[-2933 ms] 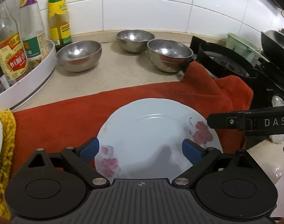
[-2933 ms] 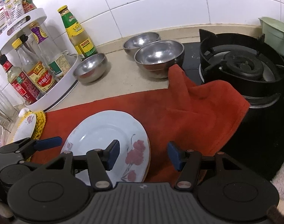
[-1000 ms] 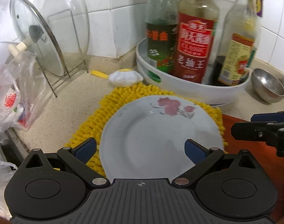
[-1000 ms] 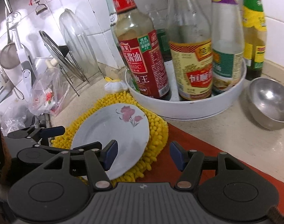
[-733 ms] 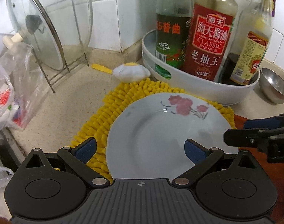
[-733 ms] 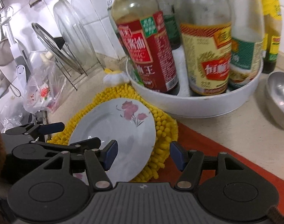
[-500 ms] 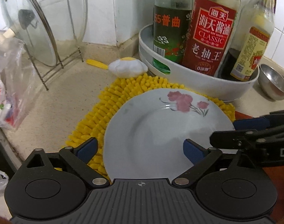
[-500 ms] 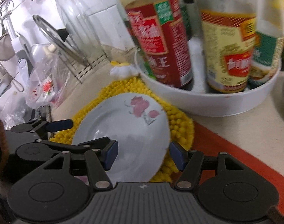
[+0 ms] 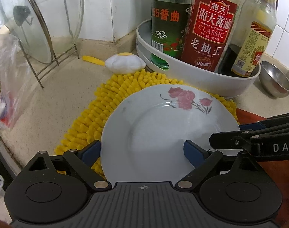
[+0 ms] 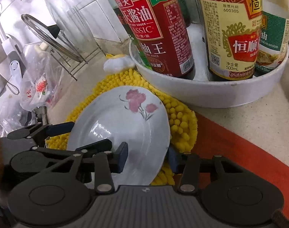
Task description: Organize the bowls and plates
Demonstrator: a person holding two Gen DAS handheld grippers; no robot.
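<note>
A white plate with pink flowers [image 9: 163, 125] lies on a yellow chenille mat [image 9: 98, 114]. My left gripper [image 9: 142, 153] is open, its fingers straddling the plate's near-left rim. In the right wrist view the plate [image 10: 129, 125] sits between the fingers of my right gripper [image 10: 147, 160], which is open around the plate's right rim, one finger over the plate and one outside it. The right gripper also shows in the left wrist view [image 9: 258, 136] at the plate's right edge. Steel bowls [image 9: 273, 83] stand at far right.
A white turntable tray [image 9: 201, 77] with sauce bottles [image 9: 210, 24] stands just behind the mat. A glass lid on a wire rack [image 9: 36, 24] and a plastic bag [image 9: 5, 87] are at left. A white-and-yellow scrubber [image 9: 123, 63] lies behind the mat. Red cloth [image 10: 239, 142] lies to the right.
Both grippers have moved from the red cloth area to the plate on the yellow mat and come lower and closer. The right gripper's fingers have narrowed around the plate's right rim.
</note>
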